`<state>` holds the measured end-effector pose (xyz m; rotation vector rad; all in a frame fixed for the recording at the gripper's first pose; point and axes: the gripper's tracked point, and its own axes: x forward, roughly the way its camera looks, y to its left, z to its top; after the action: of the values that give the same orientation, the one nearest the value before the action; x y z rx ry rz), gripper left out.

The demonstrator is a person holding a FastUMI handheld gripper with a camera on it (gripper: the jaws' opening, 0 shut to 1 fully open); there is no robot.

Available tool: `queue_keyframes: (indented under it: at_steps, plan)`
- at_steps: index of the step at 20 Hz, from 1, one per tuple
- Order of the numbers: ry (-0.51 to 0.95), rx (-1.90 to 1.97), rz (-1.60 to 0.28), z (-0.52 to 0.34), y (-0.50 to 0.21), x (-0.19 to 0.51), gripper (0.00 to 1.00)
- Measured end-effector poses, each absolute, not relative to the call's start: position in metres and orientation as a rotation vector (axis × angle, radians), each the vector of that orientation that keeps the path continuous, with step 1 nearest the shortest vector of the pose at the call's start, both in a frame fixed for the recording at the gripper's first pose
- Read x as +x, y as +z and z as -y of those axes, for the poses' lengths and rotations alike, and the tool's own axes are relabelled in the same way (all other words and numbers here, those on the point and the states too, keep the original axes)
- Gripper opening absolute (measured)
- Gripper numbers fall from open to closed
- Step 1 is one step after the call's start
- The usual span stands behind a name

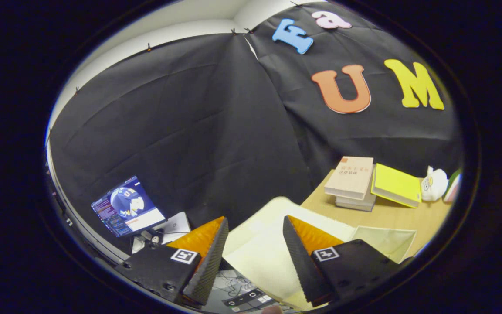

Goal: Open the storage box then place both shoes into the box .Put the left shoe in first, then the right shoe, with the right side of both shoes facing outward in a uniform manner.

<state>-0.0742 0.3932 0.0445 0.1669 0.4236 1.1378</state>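
My gripper (255, 219) is open, with a wide gap between its fingers and nothing held. Below and just beyond the fingertips lies the cream-white storage box (264, 248), seen from above at a tilt. A pale, see-through panel (386, 242) of the box shows to the right of the right finger. The box rests at the near corner of a wooden table (390, 213). I cannot tell whether the box is open.
Beyond the box, a stack of books (350, 181) and a yellow book (397, 184) lie on the table, with a white plush toy (434, 183) further right. A laptop (127, 205) with a lit screen stands off the table beyond the left finger, above cables (238, 283).
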Motion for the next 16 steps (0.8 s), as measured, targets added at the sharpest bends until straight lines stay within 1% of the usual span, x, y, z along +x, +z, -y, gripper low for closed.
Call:
queue_keyframes:
  at_steps: [2, 4, 11, 16]
  plan:
    - [1.100, 0.157, -0.387, -0.383, 0.049, -0.069, 0.95]
    - [1.052, 0.149, -0.359, -0.370, 0.051, -0.064, 0.99]
    - [0.830, 0.136, -0.265, -0.299, 0.058, -0.034, 1.00]
    - [0.651, 0.136, -0.237, -0.225, 0.052, -0.012, 1.00]
